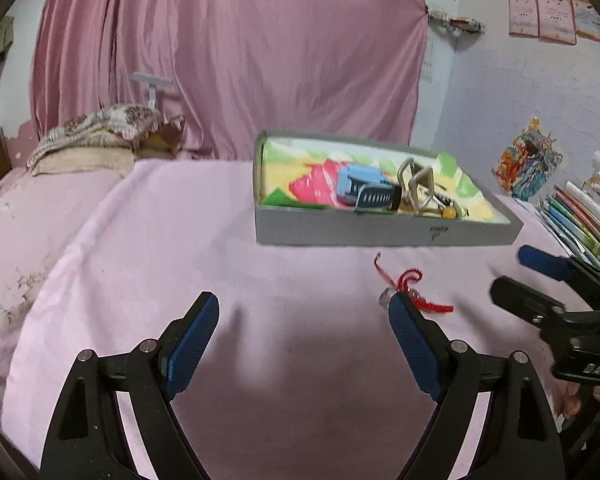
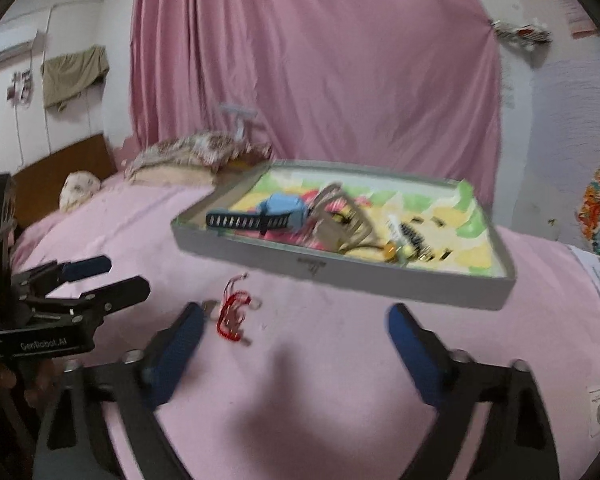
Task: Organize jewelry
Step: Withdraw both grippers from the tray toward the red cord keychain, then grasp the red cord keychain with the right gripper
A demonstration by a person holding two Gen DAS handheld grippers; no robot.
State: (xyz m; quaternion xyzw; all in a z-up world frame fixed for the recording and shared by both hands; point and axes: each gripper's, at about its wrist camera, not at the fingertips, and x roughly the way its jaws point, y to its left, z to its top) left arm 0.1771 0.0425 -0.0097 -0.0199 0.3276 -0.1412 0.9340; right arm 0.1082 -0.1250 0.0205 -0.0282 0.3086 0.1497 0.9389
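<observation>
A grey shallow box [image 1: 380,234] [image 2: 340,270] with a colourful lining stands on the pink bed. It holds a blue watch [image 1: 360,190] [image 2: 260,218], a gold claw clip [image 1: 416,184] [image 2: 340,216] and small beads. A red cord charm [image 1: 412,288] [image 2: 232,312] lies on the sheet in front of the box. My left gripper [image 1: 304,308] is open and empty, its right fingertip just beside the charm. My right gripper [image 2: 296,316] is open and empty, its left fingertip near the charm; it also shows in the left wrist view [image 1: 516,276].
Pillows [image 1: 96,136] lie at the far left of the bed. Books and papers [image 1: 580,216] are stacked at the right. A pink curtain [image 1: 236,60] hangs behind. A wooden headboard [image 2: 60,176] is at the left.
</observation>
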